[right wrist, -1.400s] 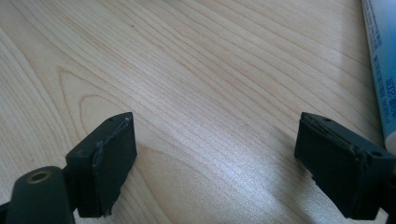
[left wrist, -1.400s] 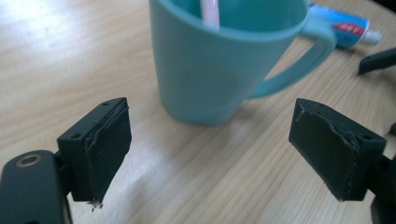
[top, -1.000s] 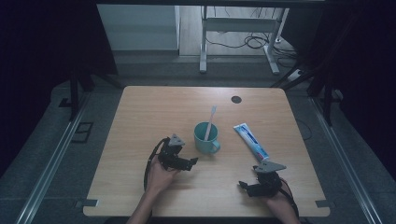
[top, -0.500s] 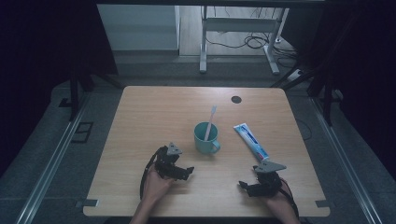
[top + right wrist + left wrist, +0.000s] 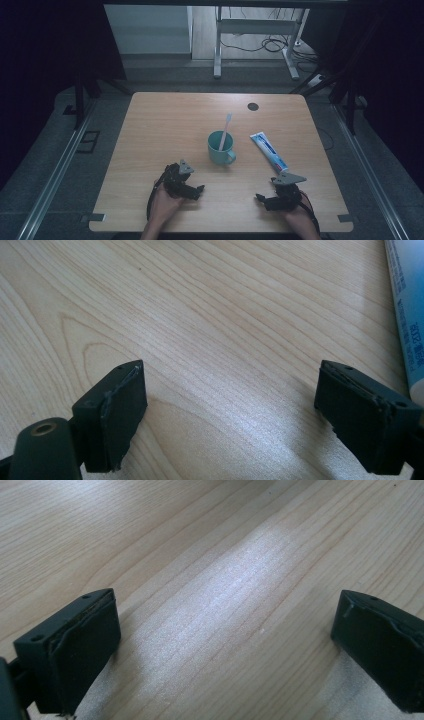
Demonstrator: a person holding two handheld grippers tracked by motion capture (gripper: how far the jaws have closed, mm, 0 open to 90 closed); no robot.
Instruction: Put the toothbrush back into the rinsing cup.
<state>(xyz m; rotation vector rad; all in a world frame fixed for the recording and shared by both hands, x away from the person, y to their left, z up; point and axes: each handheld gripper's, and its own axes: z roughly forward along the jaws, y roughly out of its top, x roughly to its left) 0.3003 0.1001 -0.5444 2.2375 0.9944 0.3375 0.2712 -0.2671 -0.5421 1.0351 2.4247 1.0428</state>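
Observation:
A teal mug [image 5: 220,147] stands mid-table with a white toothbrush [image 5: 226,131] leaning upright in it. To its right lies a white and blue toothpaste tube [image 5: 268,151], whose edge also runs along the right side of the right gripper view as toothpaste tube [image 5: 407,305]. My left gripper [image 5: 196,190] rests low near the front edge, left of and below the mug. Its jaws have just been opening and stand wide over bare wood, left gripper [image 5: 225,650]. My right gripper [image 5: 262,199] sits near the front right, open and empty, right gripper [image 5: 230,410].
The wooden table [image 5: 165,125] has a small dark round hole [image 5: 253,106] at its far right. A person's hands come in from the near edge. Dark floor, metal rails and a desk frame with cables lie beyond the table.
My left gripper has drawn back from the mug toward the table's near edge and sunk lower. The right gripper, mug, toothbrush and tube have not moved.

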